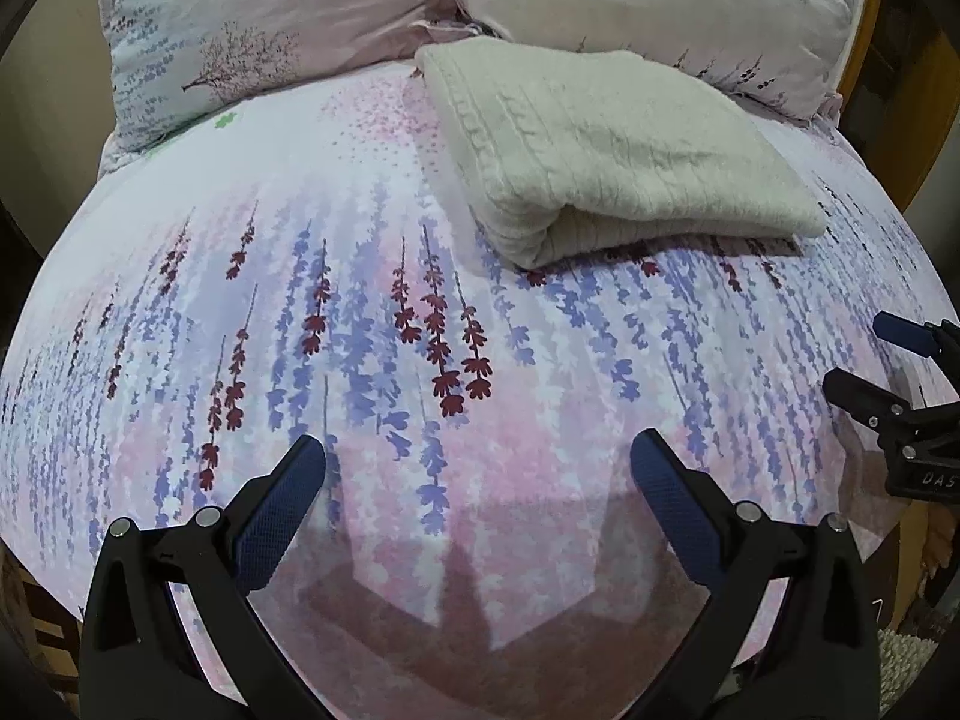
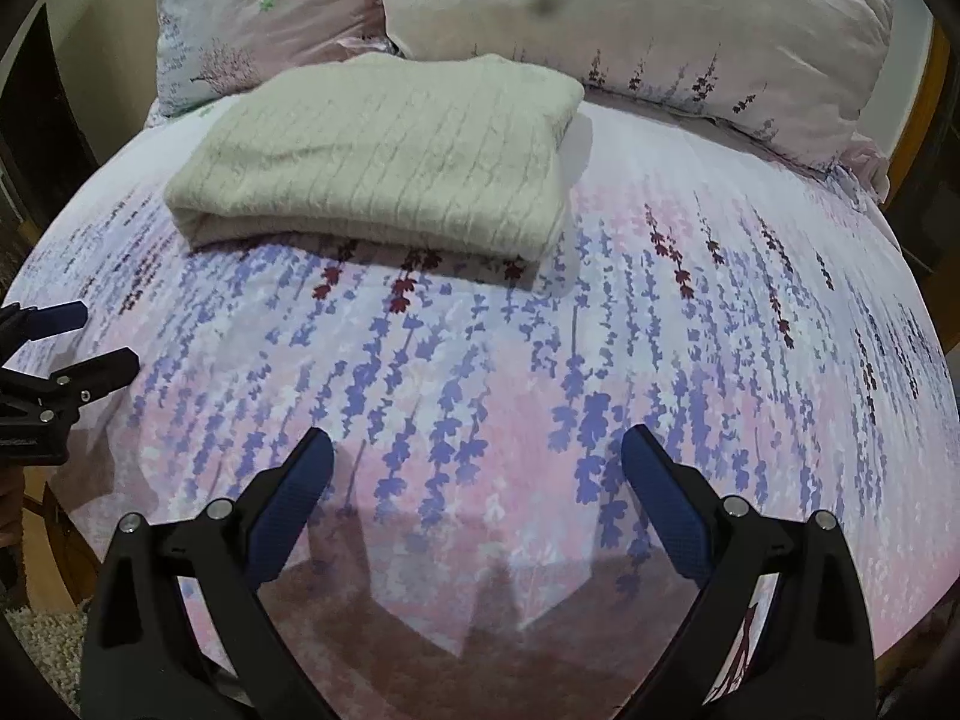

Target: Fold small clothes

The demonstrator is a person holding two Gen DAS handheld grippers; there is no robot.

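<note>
- My left tool [image 1: 477, 468] hangs over the near part of the bed [image 1: 360, 360] with its blue-padded fingers [image 1: 282, 516] spread wide and nothing between them.
- My right tool [image 2: 477, 465] hangs over the near part of the same bed, its fingers just as wide apart and likewise holding nothing.
- In the left wrist view my right tool shows at the right edge, its two fingers parted; in the right wrist view my left tool shows at the left edge, also parted.
- The cream knit garment [image 1: 612, 150] lies folded into a thick rectangle on the far side of the bed, flat on the flowered sheet [image 2: 480, 360], well apart from both tools.
- Its folded edge faces me, and its far end lies just in front of the two pillows [image 2: 630, 18] at the head of the bed.
- Neither tool touches the garment.
</note>
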